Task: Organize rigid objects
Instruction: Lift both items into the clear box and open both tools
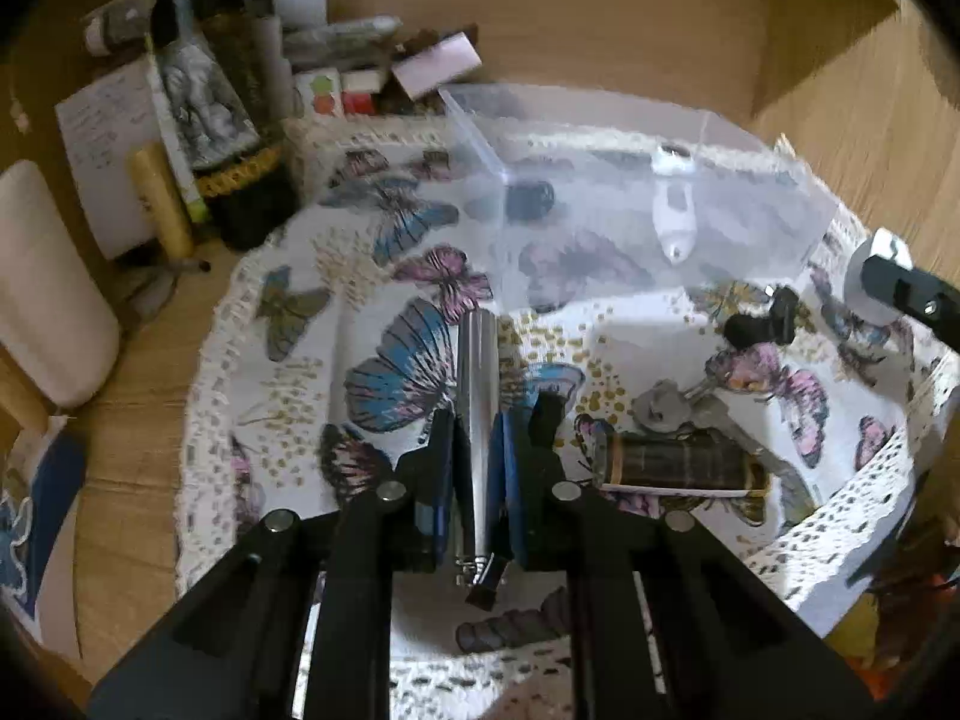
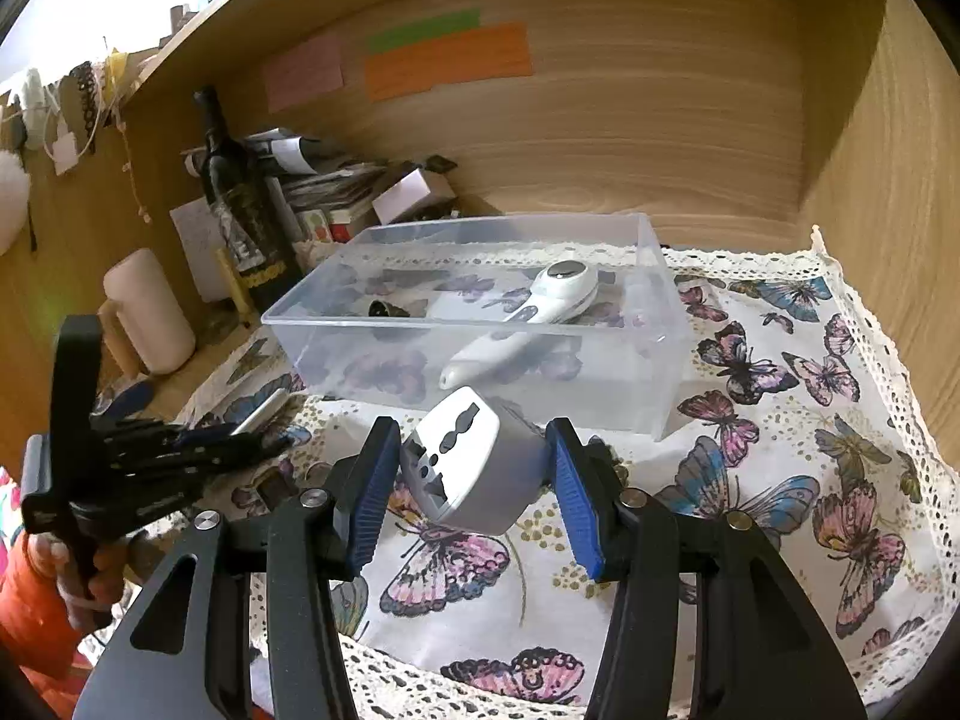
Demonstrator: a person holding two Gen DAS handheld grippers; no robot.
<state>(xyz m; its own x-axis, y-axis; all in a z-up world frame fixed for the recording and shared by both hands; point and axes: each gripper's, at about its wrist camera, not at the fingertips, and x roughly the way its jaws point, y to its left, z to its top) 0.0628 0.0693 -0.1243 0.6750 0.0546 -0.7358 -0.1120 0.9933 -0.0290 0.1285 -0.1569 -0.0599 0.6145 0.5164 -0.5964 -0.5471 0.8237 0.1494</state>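
My left gripper [image 1: 477, 450] is shut on a silver metal tube [image 1: 478, 396] and holds it above the butterfly cloth [image 1: 288, 324]. My right gripper [image 2: 477, 468] is shut on a white travel adapter [image 2: 465, 462], held just in front of the clear plastic box [image 2: 636, 384]. The box [image 1: 768, 222] holds a white handheld device [image 2: 534, 312] and a small dark object [image 2: 387, 309]. On the cloth right of the left gripper lie keys [image 1: 666, 408], a dark cylinder [image 1: 678, 468] and a small black piece [image 1: 759, 321].
Back left stand a dark bottle [image 2: 237, 192], a white cylinder [image 2: 153, 312], papers and small boxes [image 1: 432, 63]. Wooden walls [image 2: 660, 138] close the back and right. The left gripper [image 2: 120, 468] shows at the left of the right wrist view.
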